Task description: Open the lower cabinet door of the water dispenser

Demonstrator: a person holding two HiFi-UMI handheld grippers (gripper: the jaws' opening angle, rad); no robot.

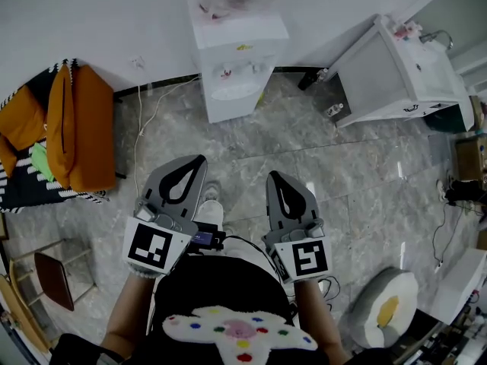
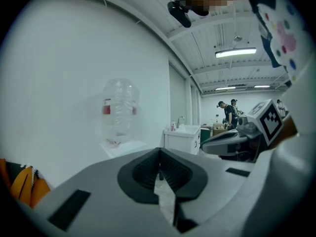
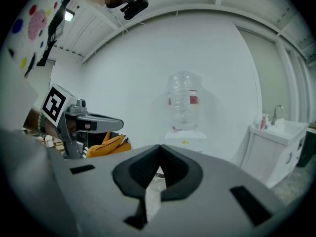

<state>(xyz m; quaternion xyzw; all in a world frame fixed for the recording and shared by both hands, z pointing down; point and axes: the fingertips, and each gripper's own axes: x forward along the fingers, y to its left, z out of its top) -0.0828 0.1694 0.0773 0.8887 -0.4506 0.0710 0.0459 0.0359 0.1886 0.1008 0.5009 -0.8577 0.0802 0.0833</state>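
Pressed together and empty on both sides: left gripper [image 1: 199, 160] at lower centre-left of the head view, right gripper [image 1: 272, 176] just to its right, side by side without touching, both pointing up the frame. Same reading in each gripper view: black pads meeting at the tip, nothing pinched, only floor glimpsed through the slot behind.

Just beyond the tips, grey marble-look tile floor [image 1: 319, 158], bare all the way to the target. At lower left a small stool [image 1: 57, 278]; at lower right an egg-shaped cushion [image 1: 384, 308]; at mid-left an orange jacket [image 1: 80, 128] on striped fabric.

Further up, at top centre against the white wall: the water dispenser [image 1: 232, 59], white, with a clear bottle [image 2: 118, 113] on top. Well apart from both grippers. Lower cabinet door [image 1: 232, 109] on the front face below the tap recess, apparently closed. Seen too steeply from above to make out a handle or the hinge side. To its right, a white sink cabinet [image 1: 396, 67].

Probably a light, stiff panel with a smooth, slippery face, likely held by a weak catch. Best taken at the free vertical edge or at any recess there, jaws spread first, then pinched or hooked behind the edge. Worth pulling gently: tall and narrow, with a bottle that looks nearly empty, so perhaps prone to shifting under a hard tug.
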